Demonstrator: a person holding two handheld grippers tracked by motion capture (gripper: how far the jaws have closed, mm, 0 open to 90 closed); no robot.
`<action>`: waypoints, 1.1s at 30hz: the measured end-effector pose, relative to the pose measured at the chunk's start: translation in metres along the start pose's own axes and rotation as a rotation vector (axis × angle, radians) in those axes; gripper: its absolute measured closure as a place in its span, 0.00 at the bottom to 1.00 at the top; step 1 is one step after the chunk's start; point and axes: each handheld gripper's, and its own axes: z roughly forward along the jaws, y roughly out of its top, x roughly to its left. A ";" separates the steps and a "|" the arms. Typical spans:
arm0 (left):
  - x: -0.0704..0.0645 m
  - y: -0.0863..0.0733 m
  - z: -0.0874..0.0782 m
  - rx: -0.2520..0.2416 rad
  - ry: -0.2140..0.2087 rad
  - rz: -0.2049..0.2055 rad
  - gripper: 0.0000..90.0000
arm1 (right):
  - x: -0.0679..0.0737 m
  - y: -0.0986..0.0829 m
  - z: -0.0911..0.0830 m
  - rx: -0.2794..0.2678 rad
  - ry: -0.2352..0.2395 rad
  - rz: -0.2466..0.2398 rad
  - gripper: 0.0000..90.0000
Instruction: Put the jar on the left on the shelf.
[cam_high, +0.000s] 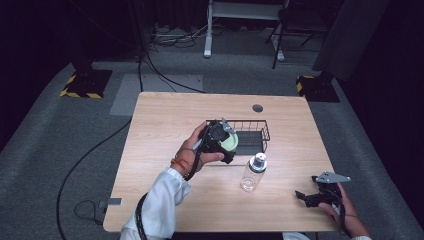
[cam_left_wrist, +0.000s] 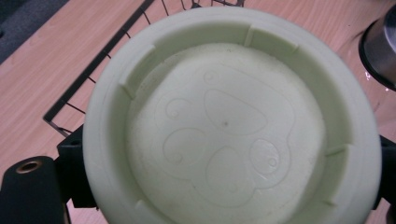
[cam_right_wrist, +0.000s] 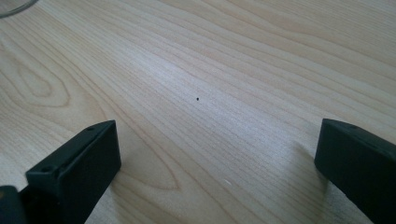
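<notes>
**Pale green bowl held at the wire basket**

At the middle of the wooden table (cam_high: 165, 125), we hold our left gripper (cam_high: 220, 140) against the near left corner of the black wire basket (cam_high: 250, 131). Its jaws are clamped on a pale green bowl (cam_left_wrist: 229, 126), one black jaw pressing each side of the rim. The left gripper view looks straight into the bowl: a faint cartoon outline is moulded into its floor, and short ribs stand along its inner wall. Behind the bowl in that view we see the basket's wire rim and the table's grain. From the high view, the bowl sits just above the basket's left end, tipped toward us.

Just in front of the basket stands a clear plastic bottle (cam_high: 252, 173) with a silver cap, upright and free of both grippers.

Our right gripper (cam_high: 309, 197) rests low at the table's near right corner, well apart from the bottle and the basket. Its jaws are spread wide with nothing between them, and bare wood shows in the gap in the right gripper view.
</notes>
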 end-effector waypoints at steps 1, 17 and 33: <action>0.001 0.002 0.000 -0.002 -0.001 -0.002 0.12 | 0.000 0.000 0.000 0.000 0.000 0.000 0.00; 0.020 0.025 0.010 -0.036 0.015 -0.047 0.12 | 0.000 0.000 0.000 0.000 0.000 -0.001 0.00; 0.038 0.034 0.039 -0.047 0.040 -0.168 0.12 | 0.000 0.000 0.000 0.000 0.000 -0.002 0.00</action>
